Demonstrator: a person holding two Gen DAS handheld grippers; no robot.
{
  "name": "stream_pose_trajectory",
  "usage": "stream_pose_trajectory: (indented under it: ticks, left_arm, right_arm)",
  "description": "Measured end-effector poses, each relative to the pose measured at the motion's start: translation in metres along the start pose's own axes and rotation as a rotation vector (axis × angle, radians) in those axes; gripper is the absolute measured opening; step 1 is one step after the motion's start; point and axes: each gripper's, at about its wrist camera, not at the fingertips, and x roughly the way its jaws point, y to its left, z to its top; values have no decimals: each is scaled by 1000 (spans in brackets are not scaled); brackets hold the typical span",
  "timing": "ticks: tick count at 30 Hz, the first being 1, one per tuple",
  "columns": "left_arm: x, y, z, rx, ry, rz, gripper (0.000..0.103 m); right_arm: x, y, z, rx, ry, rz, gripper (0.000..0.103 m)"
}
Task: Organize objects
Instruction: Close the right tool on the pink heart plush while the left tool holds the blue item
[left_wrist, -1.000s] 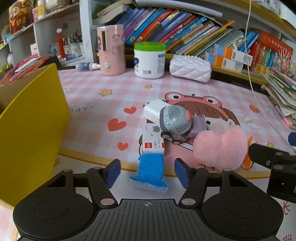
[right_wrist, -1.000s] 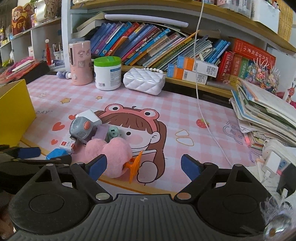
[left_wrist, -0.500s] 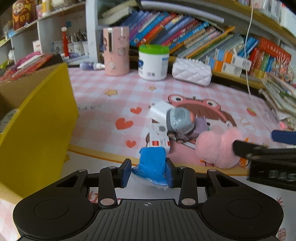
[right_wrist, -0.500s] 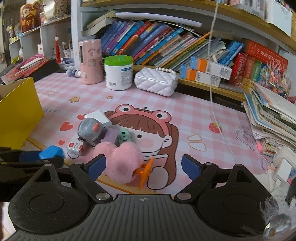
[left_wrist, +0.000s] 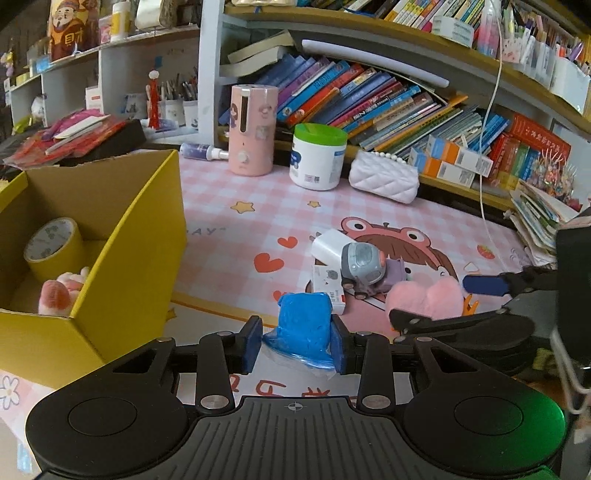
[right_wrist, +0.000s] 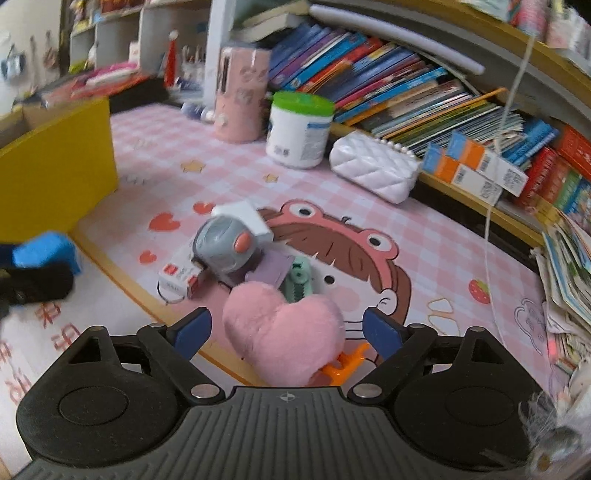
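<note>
My left gripper (left_wrist: 295, 345) is shut on a blue wrapped block (left_wrist: 303, 325) and holds it above the mat, right of the open yellow box (left_wrist: 110, 258). The block also shows at the left of the right wrist view (right_wrist: 44, 251). My right gripper (right_wrist: 286, 332) is open, its fingers either side of a pink plush heart (right_wrist: 282, 332). Beyond the heart lies a pile: a grey toy car (right_wrist: 221, 247), a white box (right_wrist: 245, 219), a small red-and-white box (right_wrist: 177, 275), a green toy (right_wrist: 299, 280). An orange clip (right_wrist: 341, 365) lies under the heart.
The yellow box holds a tape roll (left_wrist: 53, 245) and a pink plush toy (left_wrist: 61, 291). A pink cylinder (left_wrist: 253, 129), a white tub (left_wrist: 317, 157) and a white quilted bag (left_wrist: 384, 181) stand at the back. Bookshelves run behind; a paper stack (right_wrist: 569, 258) sits at right.
My left gripper closed on the blue block and lifted it. My right gripper moved forward and down so that its open fingers flank the pink heart.
</note>
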Motion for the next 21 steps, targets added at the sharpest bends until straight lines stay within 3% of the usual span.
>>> stream_pose_trajectory:
  ticks: [3,6,21]
  left_arm:
    - [-3,3,1,-8,-5,2,36]
    - [-4,6,1,-12,-5,4,36]
    - [-22,11,0,-17,-46,-31,36]
  right_arm:
    - [7,2,-3,-20,28,-6,86]
    - [13,1,-7,-25,58,-7,65]
    - [-42,5,-9,146,-8,12,63]
